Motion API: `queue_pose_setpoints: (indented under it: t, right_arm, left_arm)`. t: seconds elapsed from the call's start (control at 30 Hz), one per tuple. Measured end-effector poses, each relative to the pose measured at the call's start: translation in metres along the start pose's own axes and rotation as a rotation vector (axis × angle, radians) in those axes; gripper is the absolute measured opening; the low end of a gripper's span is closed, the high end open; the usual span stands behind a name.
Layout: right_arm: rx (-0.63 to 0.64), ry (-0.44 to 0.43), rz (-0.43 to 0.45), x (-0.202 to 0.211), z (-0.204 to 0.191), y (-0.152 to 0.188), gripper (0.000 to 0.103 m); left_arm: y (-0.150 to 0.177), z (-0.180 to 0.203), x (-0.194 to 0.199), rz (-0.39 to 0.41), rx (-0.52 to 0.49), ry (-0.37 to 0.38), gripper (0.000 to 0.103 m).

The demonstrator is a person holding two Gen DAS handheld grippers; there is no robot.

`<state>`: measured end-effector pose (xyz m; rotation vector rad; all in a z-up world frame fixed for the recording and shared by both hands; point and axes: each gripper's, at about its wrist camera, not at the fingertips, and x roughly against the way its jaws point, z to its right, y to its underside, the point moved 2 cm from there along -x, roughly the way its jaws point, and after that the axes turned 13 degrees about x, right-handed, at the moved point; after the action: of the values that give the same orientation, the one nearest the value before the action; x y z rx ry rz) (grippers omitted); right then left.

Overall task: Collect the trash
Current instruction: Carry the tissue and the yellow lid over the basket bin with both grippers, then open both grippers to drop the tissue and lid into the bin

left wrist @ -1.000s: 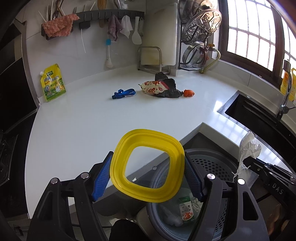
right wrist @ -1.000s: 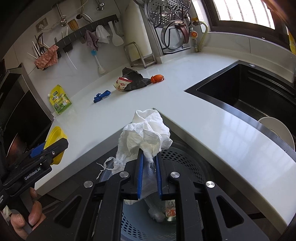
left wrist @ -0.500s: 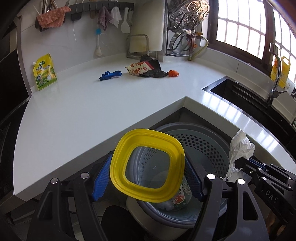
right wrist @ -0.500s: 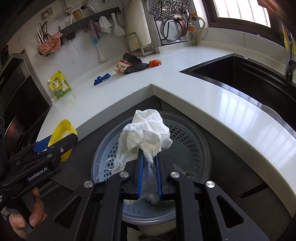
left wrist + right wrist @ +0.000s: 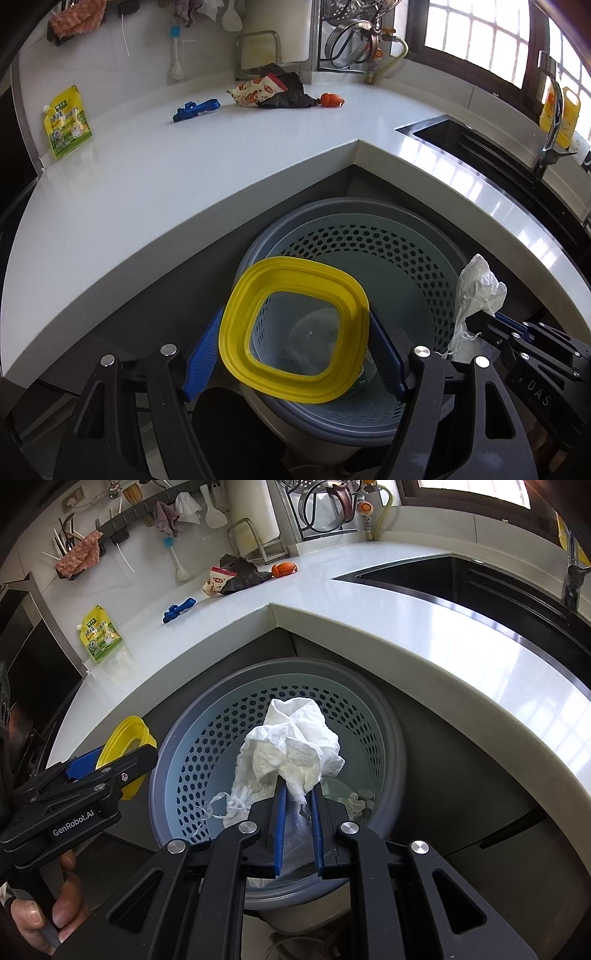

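Note:
My left gripper (image 5: 295, 354) is shut on a yellow square lid ring (image 5: 236, 343) and holds it over the near rim of the grey perforated trash bin (image 5: 369, 236). My right gripper (image 5: 298, 801) is shut on a crumpled white tissue (image 5: 291, 746) and holds it over the bin's (image 5: 207, 731) opening. The tissue also shows at the right of the left wrist view (image 5: 476, 291). The lid ring and left gripper show at the left of the right wrist view (image 5: 122, 746). Some trash lies at the bin's bottom.
On the white corner counter (image 5: 147, 177) lie a blue clip (image 5: 195, 109), a printed snack bag on dark wrapping (image 5: 258, 92), an orange piece (image 5: 330, 99) and a green-yellow pouch (image 5: 68, 122). A black sink (image 5: 461, 579) is at the right.
Both grippers have moved back from the counter and down toward the bin, and now hang over its opening. Both still hold their items.

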<state>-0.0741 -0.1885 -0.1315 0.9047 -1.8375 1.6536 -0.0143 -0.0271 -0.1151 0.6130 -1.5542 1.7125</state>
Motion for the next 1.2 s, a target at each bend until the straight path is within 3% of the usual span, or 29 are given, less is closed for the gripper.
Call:
queue_pose_setpoints:
  t: [0.6, 0.77, 0.83, 0.87, 1.2]
  right_arm:
    - [0.017, 0.007, -0.028, -0.016, 0.004, -0.003, 0.013]
    - [0.015, 0.01, -0.022, -0.016, 0.006, -0.003, 0.025]
    - [0.015, 0.011, -0.015, -0.014, 0.006, -0.004, 0.039]
    - [0.013, 0.011, -0.009, -0.013, 0.006, -0.004, 0.042]
    - [0.005, 0.011, -0.006, -0.011, 0.009, -0.002, 0.045]
  left_arm:
    - [0.003, 0.002, -0.015, -0.05, 0.004, -0.012, 0.073]
    - [0.002, 0.001, -0.018, -0.058, 0.013, -0.01, 0.075]
    - [0.002, -0.001, -0.018, -0.06, 0.017, -0.016, 0.081]
    - [0.002, -0.002, -0.018, -0.06, 0.021, -0.013, 0.081]
    - [0.002, -0.006, -0.016, -0.063, 0.041, -0.015, 0.089]
